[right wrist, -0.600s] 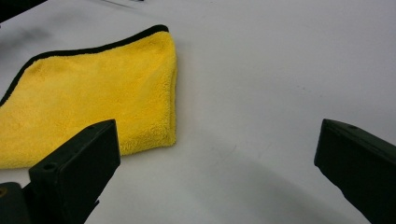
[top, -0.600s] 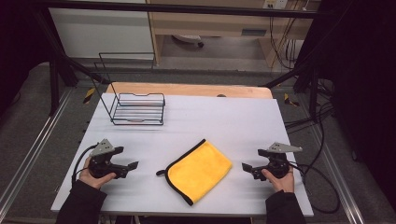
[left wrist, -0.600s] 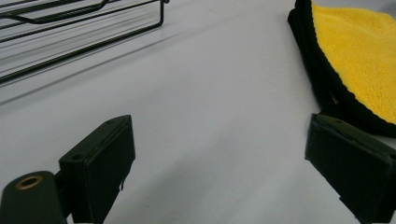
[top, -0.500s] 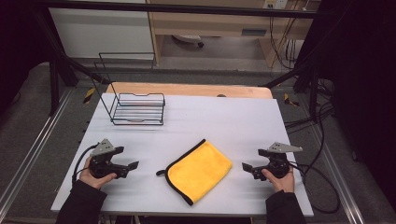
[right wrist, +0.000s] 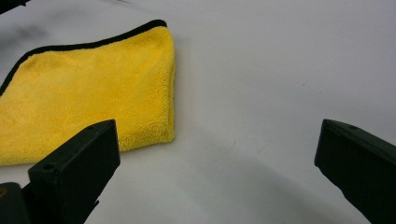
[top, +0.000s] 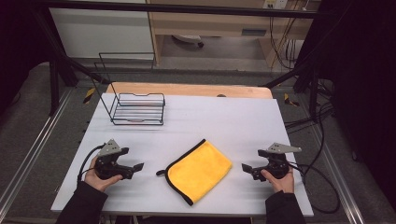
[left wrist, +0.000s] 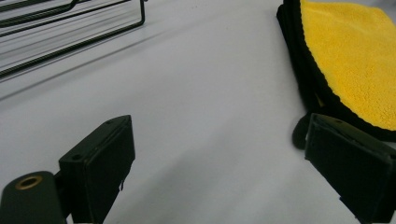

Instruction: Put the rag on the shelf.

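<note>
A folded yellow cloth [top: 198, 169] with black trim lies flat near the front middle of the white table [top: 219, 121]. My left gripper [top: 137, 167] rests on the table to the cloth's left, jaws wide apart and pointing at it, nothing between them. In the left gripper view [left wrist: 224, 172] the cloth [left wrist: 355, 60] lies ahead at the right. My right gripper [top: 246, 167] sits to the cloth's right, also open and empty, facing the cloth. In the right gripper view [right wrist: 215, 172] the cloth [right wrist: 88, 98] lies ahead at the left, apart from the jaws.
A black wire rack [top: 137, 108] stands at the table's back left, seen also as the wire rack [left wrist: 56, 28] in the left gripper view. A wooden board [top: 187, 89] runs along the far edge. Cables trail at the right. Dark frame posts flank the table.
</note>
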`<state>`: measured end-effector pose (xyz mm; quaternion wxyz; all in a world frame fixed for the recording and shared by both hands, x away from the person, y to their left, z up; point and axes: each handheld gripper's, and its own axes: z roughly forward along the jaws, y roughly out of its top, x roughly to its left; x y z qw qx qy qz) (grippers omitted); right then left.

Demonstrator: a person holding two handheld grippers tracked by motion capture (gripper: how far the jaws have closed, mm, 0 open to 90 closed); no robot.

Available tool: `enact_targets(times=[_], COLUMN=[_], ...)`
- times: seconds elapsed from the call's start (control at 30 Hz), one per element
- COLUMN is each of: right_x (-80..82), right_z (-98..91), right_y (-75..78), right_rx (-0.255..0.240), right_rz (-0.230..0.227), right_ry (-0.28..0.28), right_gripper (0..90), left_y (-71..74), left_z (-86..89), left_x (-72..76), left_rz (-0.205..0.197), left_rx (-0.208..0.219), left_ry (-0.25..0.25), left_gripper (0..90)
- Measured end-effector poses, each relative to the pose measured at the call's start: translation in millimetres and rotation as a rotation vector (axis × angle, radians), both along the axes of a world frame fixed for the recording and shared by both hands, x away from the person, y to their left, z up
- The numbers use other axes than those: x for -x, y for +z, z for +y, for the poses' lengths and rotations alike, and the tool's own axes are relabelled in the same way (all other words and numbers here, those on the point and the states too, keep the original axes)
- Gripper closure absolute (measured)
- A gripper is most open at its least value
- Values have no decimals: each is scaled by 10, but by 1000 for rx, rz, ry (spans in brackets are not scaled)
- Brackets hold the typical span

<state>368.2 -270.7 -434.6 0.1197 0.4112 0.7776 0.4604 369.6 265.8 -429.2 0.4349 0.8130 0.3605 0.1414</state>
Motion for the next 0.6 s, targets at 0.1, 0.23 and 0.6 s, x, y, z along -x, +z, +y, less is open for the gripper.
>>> enact_targets(times=[0.1,0.23,0.6], right_x=[3,1,-6], right_z=[3,11,31], right_y=[0,-7,-20], right_rx=[-2,2,10], right_rz=[1,2,6], right_ry=[-1,-1,-3], right_gripper=[7,7,8], left_y=[3,8,71], left_z=[-41,-90,-328], left_x=[3,3,5], left_rz=[2,6,22], left_rx=[-3,-7,0], left_ry=[-9,-17,-30], left_gripper=[83,85,125])
